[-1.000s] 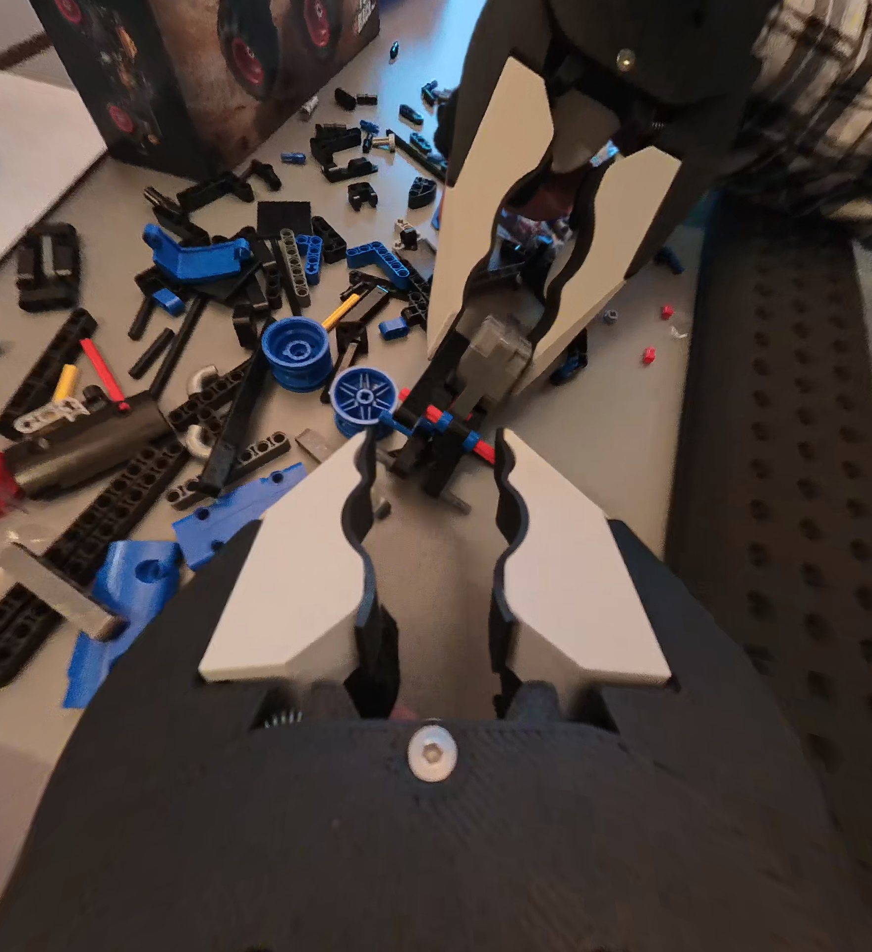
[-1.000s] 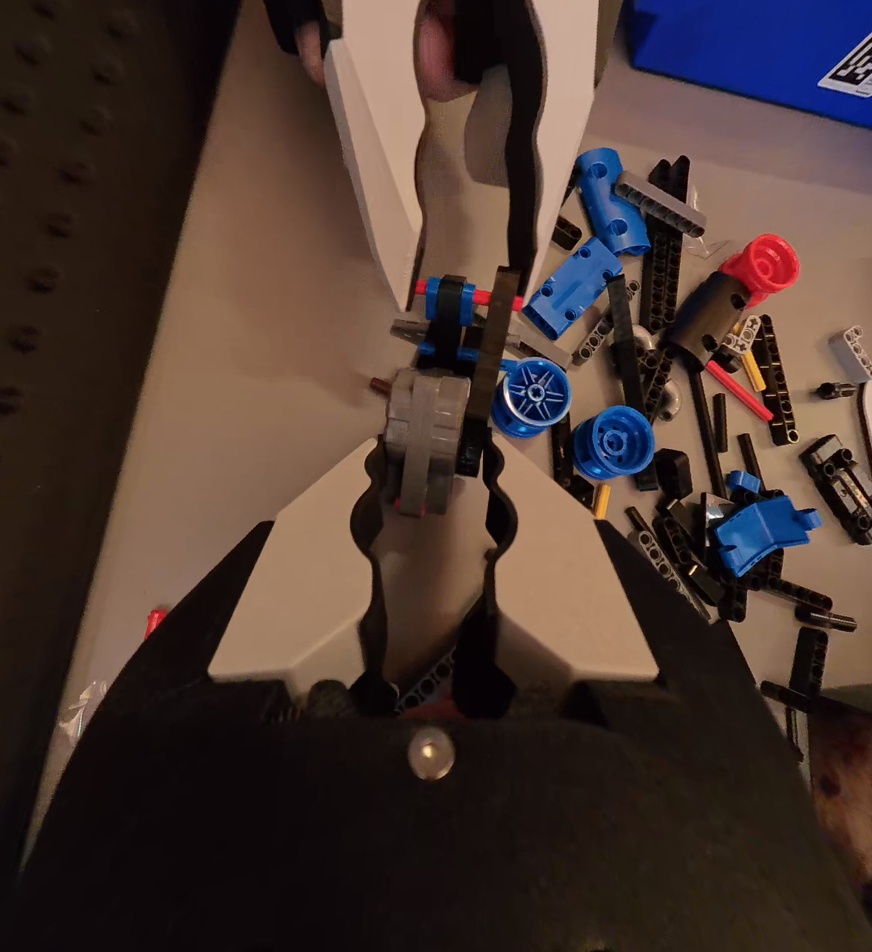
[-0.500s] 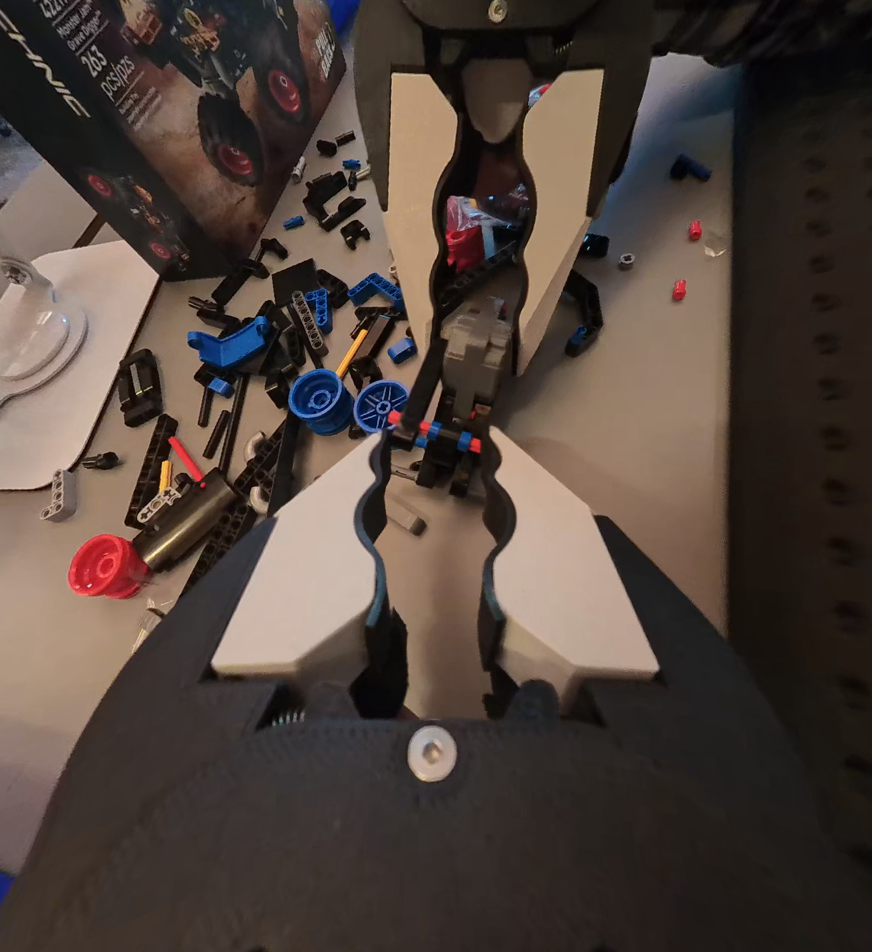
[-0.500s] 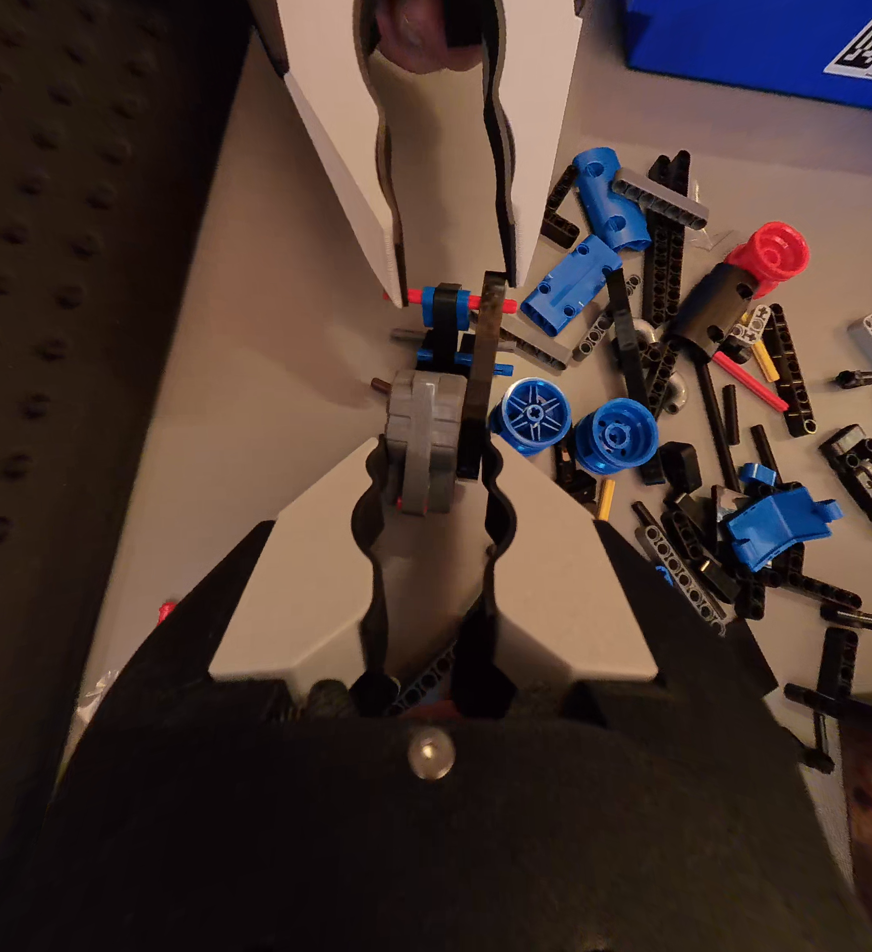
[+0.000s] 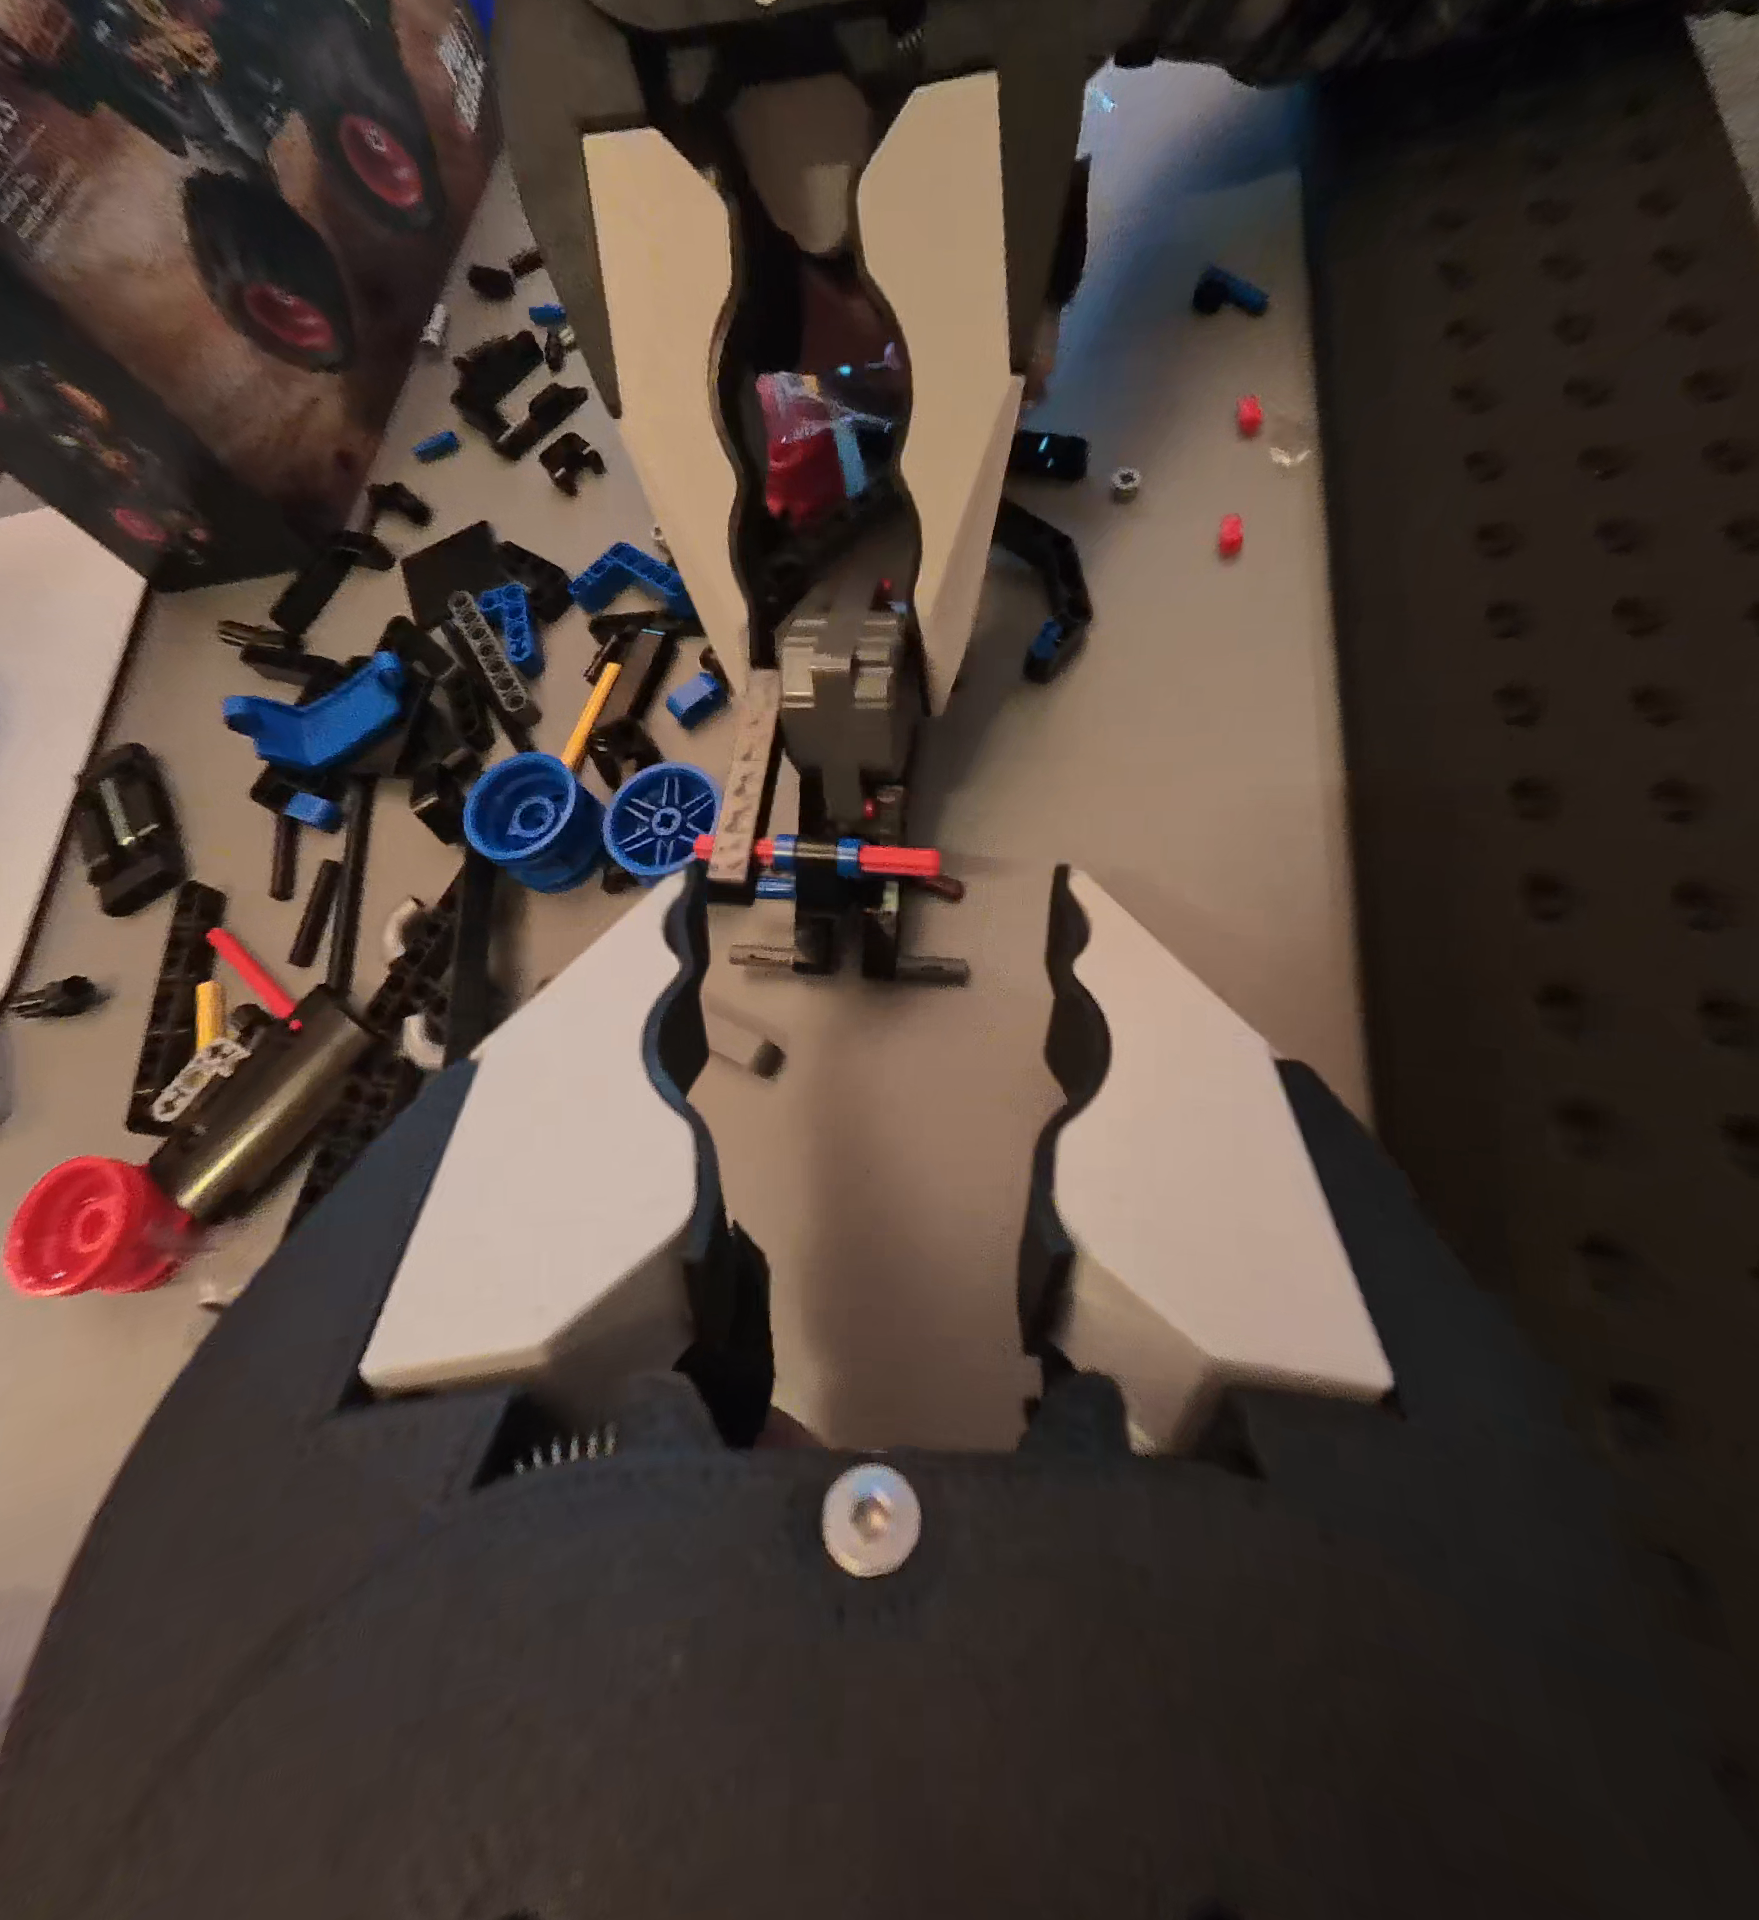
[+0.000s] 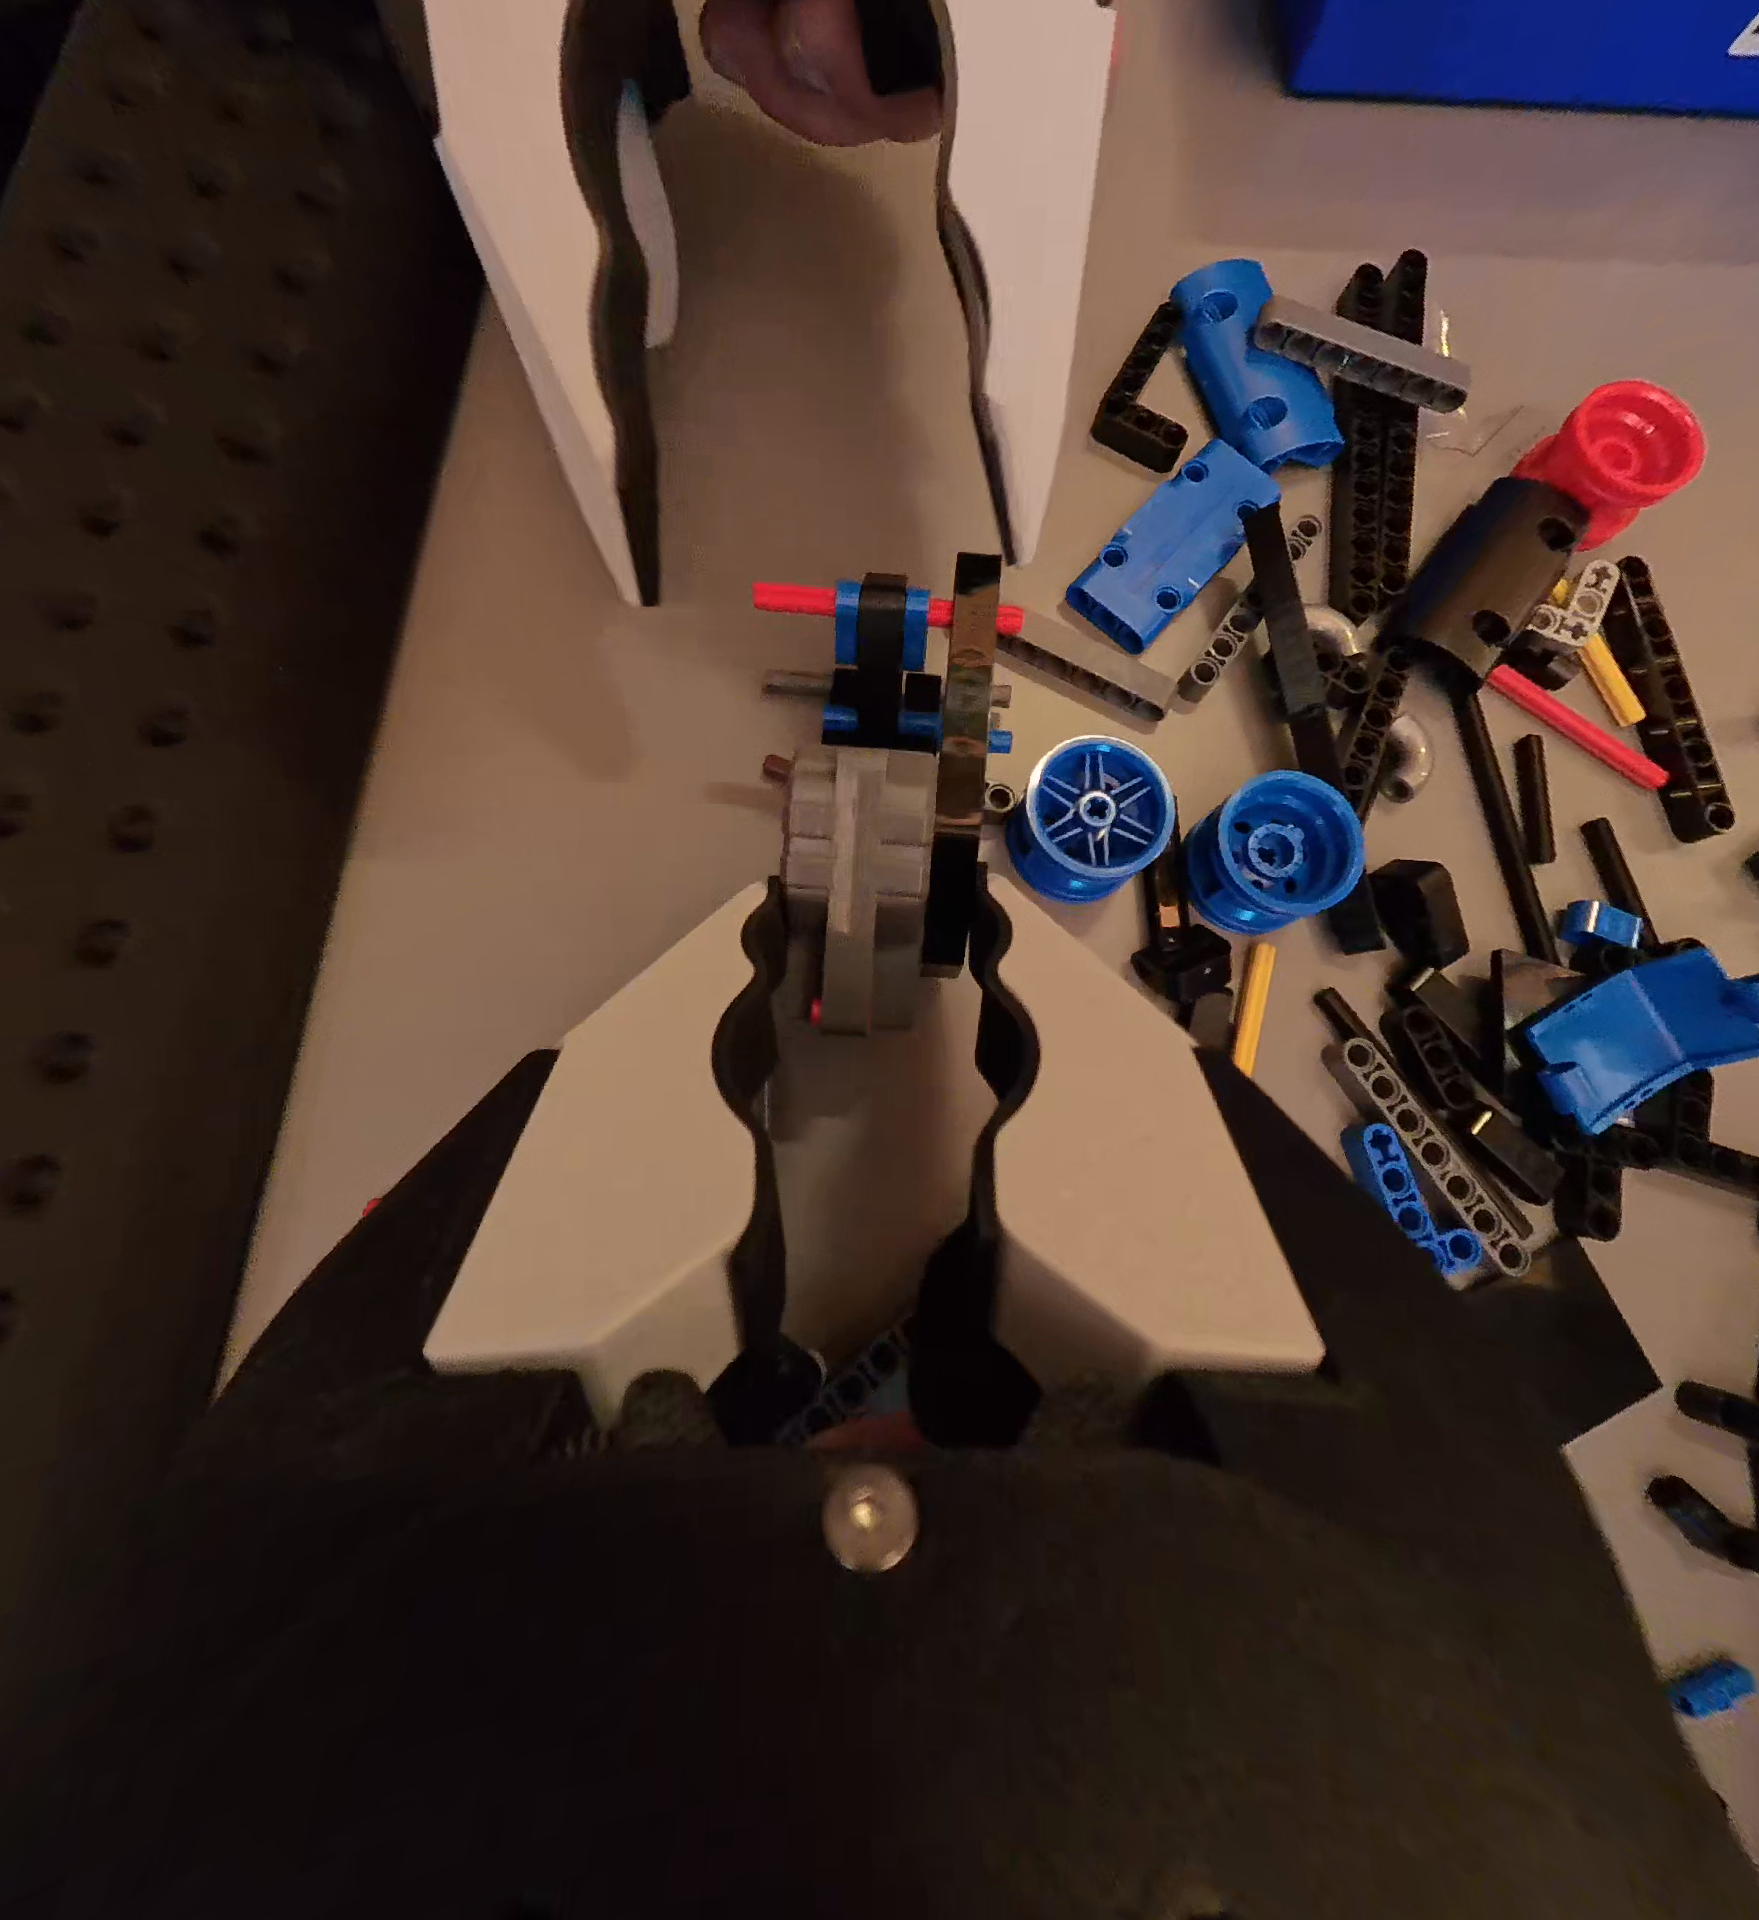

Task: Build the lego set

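left gripper (image 5: 870, 883) now wider apart, empty, near the assembly (image 6: 880, 790) in the right gripper's (image 6: 870, 914) grip

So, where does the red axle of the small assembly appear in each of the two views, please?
Left wrist view: the red axle lies crosswise at picture centre, just beyond the open left gripper.
Right wrist view: the red axle is above centre, at the far end of the assembly that the right gripper holds.
Shared landmark: the two blue wheel rims beside the assembly.
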`<state>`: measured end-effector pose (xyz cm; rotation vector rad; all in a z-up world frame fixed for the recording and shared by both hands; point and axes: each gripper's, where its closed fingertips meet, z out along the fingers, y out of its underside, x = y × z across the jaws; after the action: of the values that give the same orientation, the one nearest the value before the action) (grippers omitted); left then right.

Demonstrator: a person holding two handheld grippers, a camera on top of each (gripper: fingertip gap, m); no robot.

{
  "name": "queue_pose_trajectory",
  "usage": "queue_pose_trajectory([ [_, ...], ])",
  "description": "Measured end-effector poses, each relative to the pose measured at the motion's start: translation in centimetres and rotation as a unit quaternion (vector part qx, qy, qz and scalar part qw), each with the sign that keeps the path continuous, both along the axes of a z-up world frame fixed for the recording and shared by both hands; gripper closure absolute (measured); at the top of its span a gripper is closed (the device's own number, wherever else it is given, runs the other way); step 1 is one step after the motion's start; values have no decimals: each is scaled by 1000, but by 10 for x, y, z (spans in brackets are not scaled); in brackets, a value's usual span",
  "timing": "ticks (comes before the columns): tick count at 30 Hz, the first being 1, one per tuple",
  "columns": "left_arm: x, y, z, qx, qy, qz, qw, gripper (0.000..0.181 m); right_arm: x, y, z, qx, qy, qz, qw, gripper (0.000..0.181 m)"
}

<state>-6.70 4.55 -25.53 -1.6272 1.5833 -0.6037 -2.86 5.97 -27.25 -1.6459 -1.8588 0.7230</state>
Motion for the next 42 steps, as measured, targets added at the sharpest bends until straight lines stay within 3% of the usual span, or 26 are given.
queue_pose_trajectory([
  [4, 6, 5, -5, 3, 4, 10, 1000, 121, 0, -3, 0, -4, 1, 8, 1000, 148],
  [6, 8, 8, -6, 18, 8, 15, 1000, 134, 0, -5, -1, -6, -3, 11, 1000, 149],
  [22, 3, 12, -7, 11, 12, 45, 999, 129, 1, -4, -2, -4, -10, 1, 1000, 148],
  [29, 2, 11, -6, 34, 18, 38, 999, 142, 3, -2, -5, -4, -15, -2, 1000, 148],
  [30, 1, 13, -4, 45, 16, 40, 998, 159, 3, -4, -6, -6, -16, 1, 1000, 149],
  [32, 1, 13, -4, 41, 19, 37, 998, 159, 2, -6, -6, -9, -17, 3, 1000, 149],
  [37, 0, 12, -5, 41, 17, 39, 998, 157, 2, -6, -4, -12, -15, 1, 1000, 148],
  [40, 1, 6, -5, 11, 6, 29, 1000, 123, 3, -5, -4, -4, -17, 1, 1000, 149],
  [42, 3, 2, -4, 2, 1, 21, 1000, 118, 2, -5, -3, 4, -18, 1, 1000, 149],
])
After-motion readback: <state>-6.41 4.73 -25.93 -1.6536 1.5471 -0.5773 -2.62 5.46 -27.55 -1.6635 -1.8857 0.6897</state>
